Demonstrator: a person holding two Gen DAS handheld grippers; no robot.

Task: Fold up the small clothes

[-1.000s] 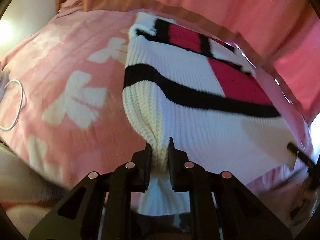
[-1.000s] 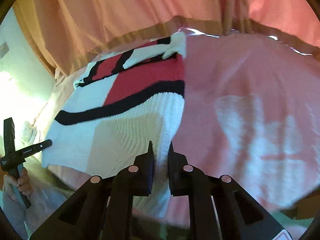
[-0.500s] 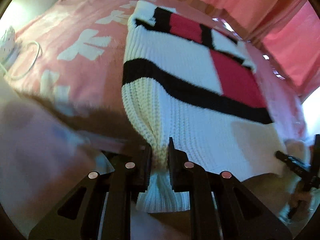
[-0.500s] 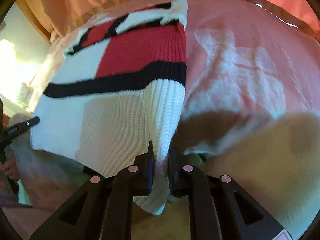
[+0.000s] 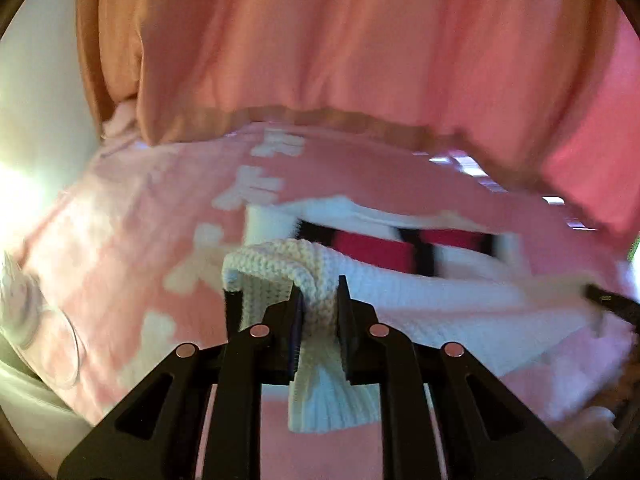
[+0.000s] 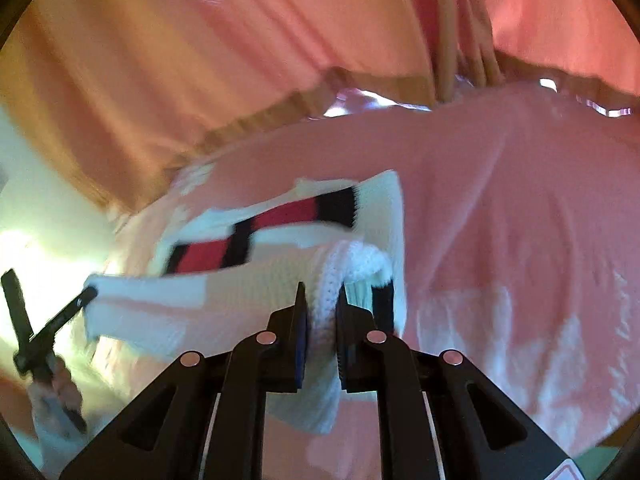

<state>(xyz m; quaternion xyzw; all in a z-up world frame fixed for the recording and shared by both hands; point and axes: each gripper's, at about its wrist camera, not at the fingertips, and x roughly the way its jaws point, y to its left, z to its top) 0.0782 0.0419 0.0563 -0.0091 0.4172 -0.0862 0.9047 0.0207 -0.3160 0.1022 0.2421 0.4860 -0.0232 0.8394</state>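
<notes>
Knitted sweater (image 5: 400, 280) hem clamped in both grippers (image 5: 320, 300) (image 6: 322, 300), far stripes motion-blurred.

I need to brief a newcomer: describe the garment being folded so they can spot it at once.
Find the pink blanket with pale shapes, below the orange curtain. On it lies the sweater, a chunky white knit, its near edge pinched by both claws. It alone has black bands and red blocks.
</notes>
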